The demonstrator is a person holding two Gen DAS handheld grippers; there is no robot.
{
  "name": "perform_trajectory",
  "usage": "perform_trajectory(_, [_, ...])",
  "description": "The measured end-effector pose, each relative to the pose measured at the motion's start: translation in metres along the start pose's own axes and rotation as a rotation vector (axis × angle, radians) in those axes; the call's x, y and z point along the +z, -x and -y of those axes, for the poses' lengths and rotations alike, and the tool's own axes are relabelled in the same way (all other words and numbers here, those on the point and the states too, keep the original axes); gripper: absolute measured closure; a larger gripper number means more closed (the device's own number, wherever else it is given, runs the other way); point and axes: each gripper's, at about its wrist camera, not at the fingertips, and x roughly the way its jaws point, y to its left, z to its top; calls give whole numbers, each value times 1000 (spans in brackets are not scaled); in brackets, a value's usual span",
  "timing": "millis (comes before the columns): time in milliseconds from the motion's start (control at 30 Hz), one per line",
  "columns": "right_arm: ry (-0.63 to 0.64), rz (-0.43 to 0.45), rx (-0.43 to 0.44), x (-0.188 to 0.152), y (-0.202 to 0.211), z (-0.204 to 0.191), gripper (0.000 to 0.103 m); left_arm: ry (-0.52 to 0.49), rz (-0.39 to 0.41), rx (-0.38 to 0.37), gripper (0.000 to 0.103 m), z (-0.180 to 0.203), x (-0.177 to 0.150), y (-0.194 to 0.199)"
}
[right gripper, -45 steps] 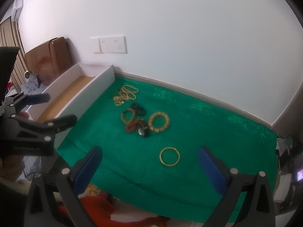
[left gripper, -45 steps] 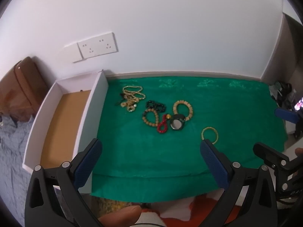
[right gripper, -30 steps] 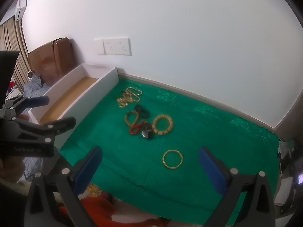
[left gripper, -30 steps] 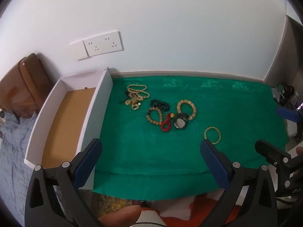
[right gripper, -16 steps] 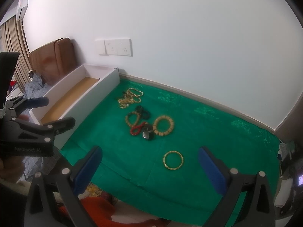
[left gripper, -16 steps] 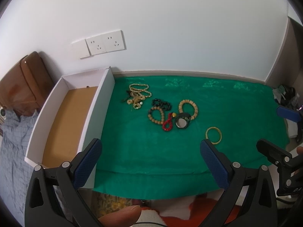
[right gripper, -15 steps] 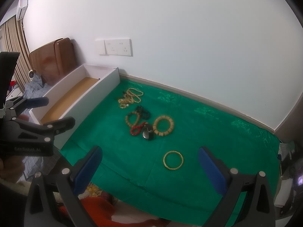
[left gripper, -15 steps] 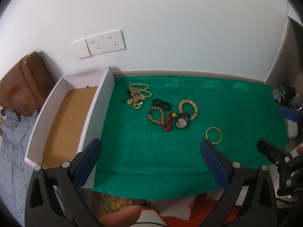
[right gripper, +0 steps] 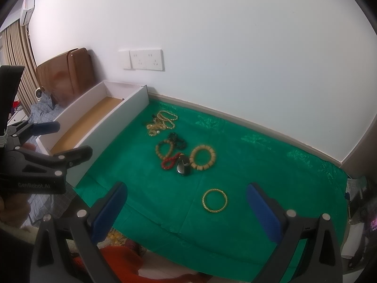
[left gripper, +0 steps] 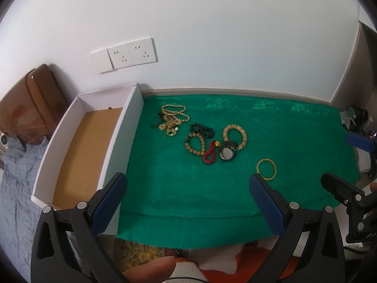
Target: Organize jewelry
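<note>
Left gripper (left gripper: 188, 188): black frame with blue, textured pads, fingers spread wide and holding nothing, poised over the near edge of the green cloth (left gripper: 294, 141).
Right gripper (right gripper: 186, 199): the same make, fingers likewise released and empty, above the cloth's near side.
Surface: covered by a smooth, faintly patterned green cloth that runs back to a white wall.
Gold bangle (right gripper: 214, 200): a thin, rigid metal ring lying flat and alone, nearest the right gripper, well apart from the other pieces.
Bead cluster: a chunky tan wooden bracelet (left gripper: 235, 136), a smaller brown bead bracelet (left gripper: 195, 144), a glossy black bead bracelet (left gripper: 202, 129) and a red bead loop (left gripper: 209, 155) lie close together mid-cloth.
Dark round piece (left gripper: 227, 153): black rim around a pale centre, touching the tan bracelet.
Gold chains (left gripper: 173, 119): a tangled heap of pearl-like strands and small charms, nearest the box.
Box (left gripper: 117, 141): long, open and white-walled with a brown cardboard floor, lying along the cloth's left edge.
</note>
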Motion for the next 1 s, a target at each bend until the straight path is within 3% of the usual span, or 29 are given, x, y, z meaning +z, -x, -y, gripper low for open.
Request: perform_trajectory(1000, [-2, 5, 8, 0, -2, -1, 0, 4, -3, 10, 0, 0, 1, -3])
